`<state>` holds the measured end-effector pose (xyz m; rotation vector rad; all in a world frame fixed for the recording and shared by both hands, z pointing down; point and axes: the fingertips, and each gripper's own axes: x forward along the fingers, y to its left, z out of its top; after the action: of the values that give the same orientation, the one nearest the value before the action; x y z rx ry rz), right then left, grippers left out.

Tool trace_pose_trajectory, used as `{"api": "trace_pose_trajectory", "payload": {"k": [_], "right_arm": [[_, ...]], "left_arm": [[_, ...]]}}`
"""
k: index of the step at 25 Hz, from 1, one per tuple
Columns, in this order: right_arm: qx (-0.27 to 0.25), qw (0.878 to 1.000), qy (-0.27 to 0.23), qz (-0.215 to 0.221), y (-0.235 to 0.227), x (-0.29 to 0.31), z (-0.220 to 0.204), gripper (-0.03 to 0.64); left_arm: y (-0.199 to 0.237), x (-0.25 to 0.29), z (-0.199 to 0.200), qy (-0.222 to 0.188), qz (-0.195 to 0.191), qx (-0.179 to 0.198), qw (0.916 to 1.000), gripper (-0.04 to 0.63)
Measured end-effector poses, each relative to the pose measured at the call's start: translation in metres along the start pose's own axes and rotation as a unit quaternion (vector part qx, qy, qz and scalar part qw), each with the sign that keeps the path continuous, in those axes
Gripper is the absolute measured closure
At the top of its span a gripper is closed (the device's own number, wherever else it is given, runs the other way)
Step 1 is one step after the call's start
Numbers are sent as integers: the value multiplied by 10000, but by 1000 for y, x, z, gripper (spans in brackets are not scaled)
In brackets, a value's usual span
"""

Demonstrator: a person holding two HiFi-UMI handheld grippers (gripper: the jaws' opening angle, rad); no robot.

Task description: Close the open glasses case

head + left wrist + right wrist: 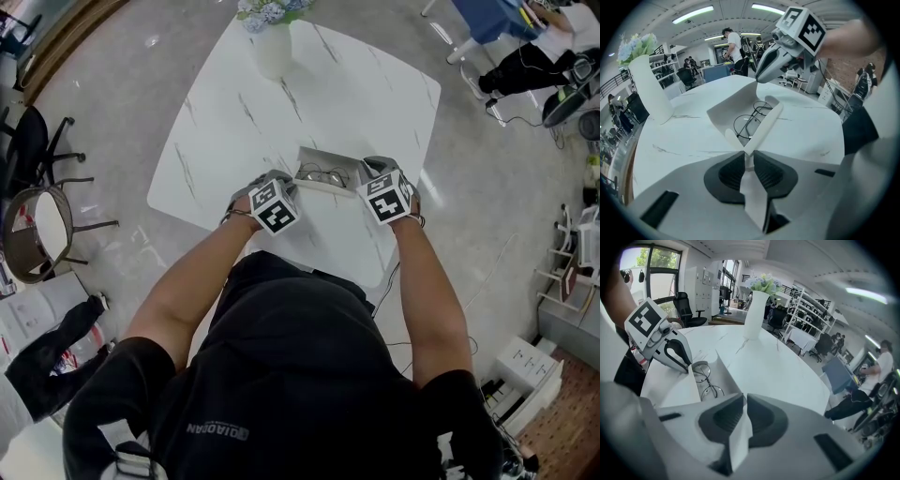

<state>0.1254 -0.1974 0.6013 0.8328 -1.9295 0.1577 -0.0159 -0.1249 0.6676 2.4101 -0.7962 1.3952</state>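
A white folding glasses case (323, 174) lies open near the front edge of the white marble table (234, 112), with thin wire-rimmed glasses (752, 121) inside. My left gripper (278, 195) is at the case's left end and my right gripper (377, 185) at its right end. In the left gripper view, the left gripper (748, 157) is shut on a white flap of the case (761, 129). The right gripper (744, 405) is likewise shut on the case's flap (739, 434) at the opposite end. The glasses (705, 380) lie between the raised walls.
A tall white vase (272, 42) with pale flowers stands at the table's far edge, well behind the case. A round mirror (42, 225) and chairs stand on the floor to the left. Boxes (530, 370) are at the lower right, and people sit far off.
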Motion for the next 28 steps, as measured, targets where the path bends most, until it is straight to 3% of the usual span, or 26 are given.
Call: {"api": "trace_pose_trajectory", "payload": {"k": [28], "right_arm": [[147, 9999, -36, -79, 12, -8, -5, 588]], "left_arm": [[0, 0, -1, -18, 30, -192, 9998, 535]]}}
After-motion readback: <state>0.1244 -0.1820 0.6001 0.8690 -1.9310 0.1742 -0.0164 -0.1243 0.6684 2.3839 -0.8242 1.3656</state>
